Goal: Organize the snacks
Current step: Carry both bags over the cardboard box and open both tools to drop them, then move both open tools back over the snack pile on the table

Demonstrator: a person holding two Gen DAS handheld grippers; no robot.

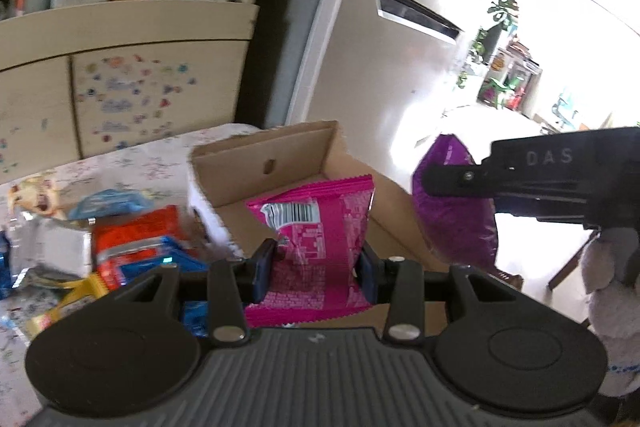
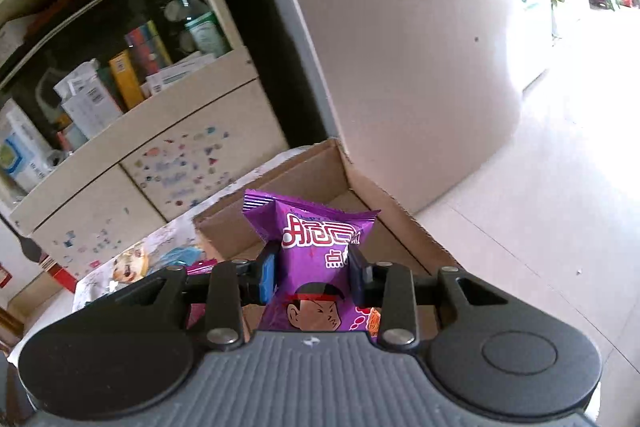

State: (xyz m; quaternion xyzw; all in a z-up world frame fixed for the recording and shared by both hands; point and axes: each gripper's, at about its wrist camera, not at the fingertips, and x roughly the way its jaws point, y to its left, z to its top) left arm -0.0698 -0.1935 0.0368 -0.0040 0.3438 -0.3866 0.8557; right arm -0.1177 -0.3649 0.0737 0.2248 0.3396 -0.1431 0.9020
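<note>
the cardboard box [image 1: 260, 163] sits on the table [image 1: 132, 163], with a heap of snack packets [image 1: 132, 243] to its left. behind the table stands a cabinet [image 1: 120, 75], the fridge [image 2: 400, 87] to its right.

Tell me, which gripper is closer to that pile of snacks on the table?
Left. The left gripper, holding a pink packet, sits right beside the pile; the right gripper, holding a purple packet, is across the cardboard box.
</note>
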